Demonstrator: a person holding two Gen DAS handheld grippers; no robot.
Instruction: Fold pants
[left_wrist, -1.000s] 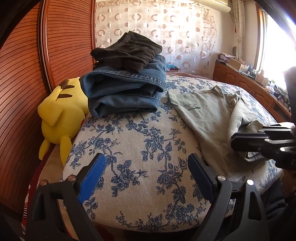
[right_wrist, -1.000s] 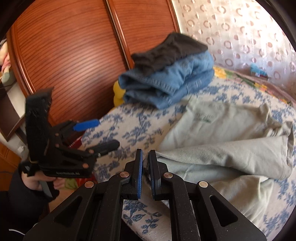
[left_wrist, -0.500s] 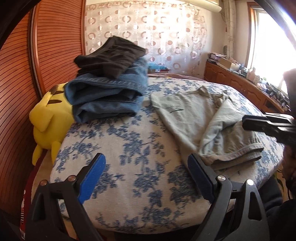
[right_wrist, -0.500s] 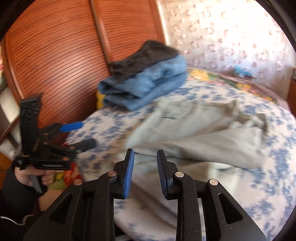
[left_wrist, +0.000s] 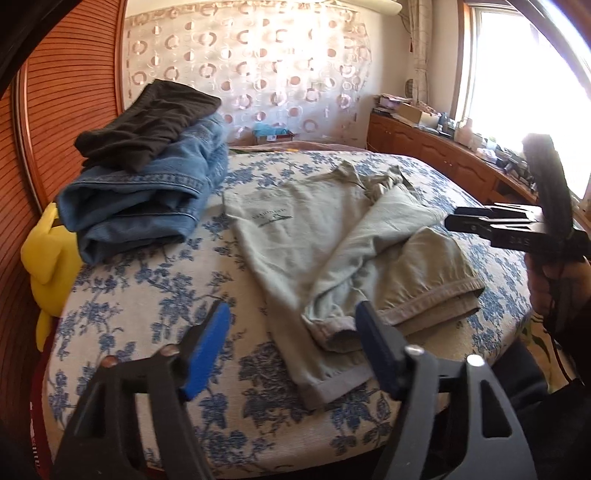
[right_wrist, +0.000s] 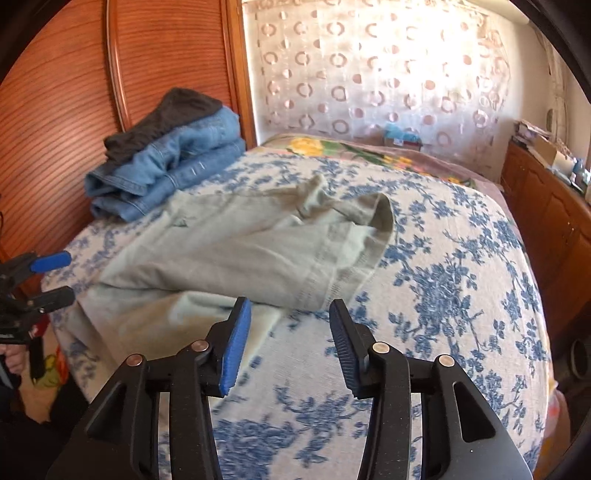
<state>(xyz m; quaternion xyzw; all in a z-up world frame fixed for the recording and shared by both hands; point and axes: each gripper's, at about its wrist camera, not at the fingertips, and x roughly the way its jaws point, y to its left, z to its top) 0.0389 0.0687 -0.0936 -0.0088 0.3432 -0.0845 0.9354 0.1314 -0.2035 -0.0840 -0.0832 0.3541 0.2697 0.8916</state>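
On bed (left_wrist: 155, 295): sage pants (left_wrist: 332, 251) part-folded, beside jeans stack (left_wrist: 147, 199). L gripper (left_wrist: 291, 343) narrowing, empty; R gripper (right_wrist: 288, 339) just widening, empty, near pants hem.

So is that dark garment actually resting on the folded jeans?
Touching: the left wrist view shows the dark garment lying directly on the folded jeans, no gap.

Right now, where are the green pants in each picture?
Left wrist view: the green pants lie mid-picture on the flowery bed cover, right of the blue jeans.
Right wrist view: the pants lie left of the middle, in front of the jeans.
Shared landmark: the jeans with a dark garment on top.
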